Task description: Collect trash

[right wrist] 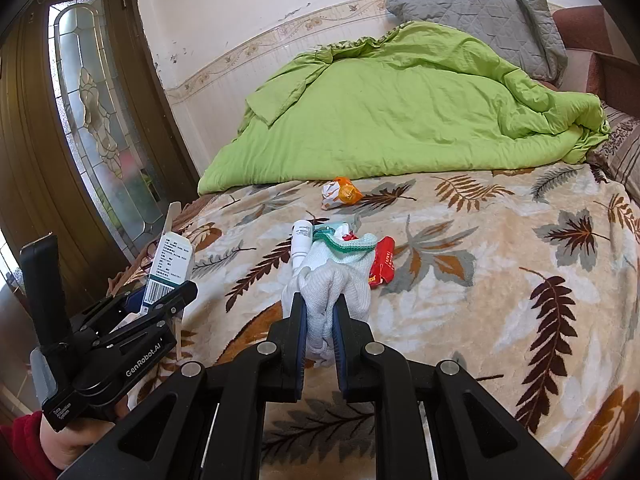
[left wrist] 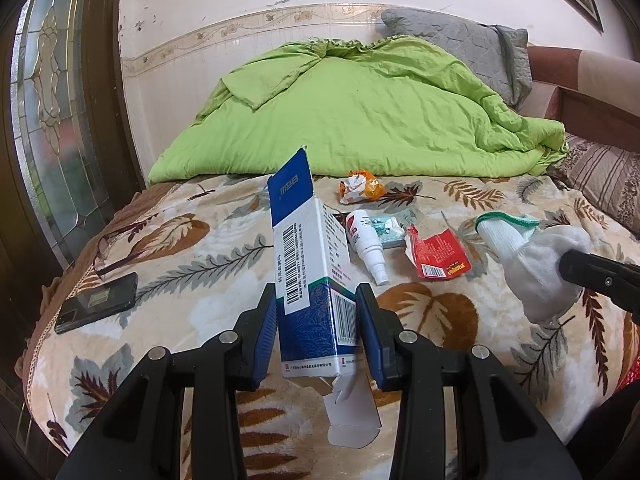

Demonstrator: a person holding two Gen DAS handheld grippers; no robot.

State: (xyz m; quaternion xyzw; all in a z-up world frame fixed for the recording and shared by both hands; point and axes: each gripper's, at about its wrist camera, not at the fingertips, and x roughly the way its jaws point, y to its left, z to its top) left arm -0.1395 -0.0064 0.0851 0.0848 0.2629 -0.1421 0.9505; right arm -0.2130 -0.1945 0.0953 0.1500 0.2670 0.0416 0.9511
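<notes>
left tongs (left wrist: 316,336) clamp an upright blue-white carton (left wrist: 310,280) above the leaf-print blanket (left wrist: 192,248).

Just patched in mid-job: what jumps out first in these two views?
The left gripper is clamped on a blue-and-white carton held upright over the bed, and the right gripper pinches a white knit glove. Behind them, a bright green quilt is heaped at the head of the leaf-patterned blanket, with wrappers and a small white bottle between.

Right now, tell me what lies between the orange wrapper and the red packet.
The white spray bottle and a teal packet, seen in the left wrist view.
</notes>
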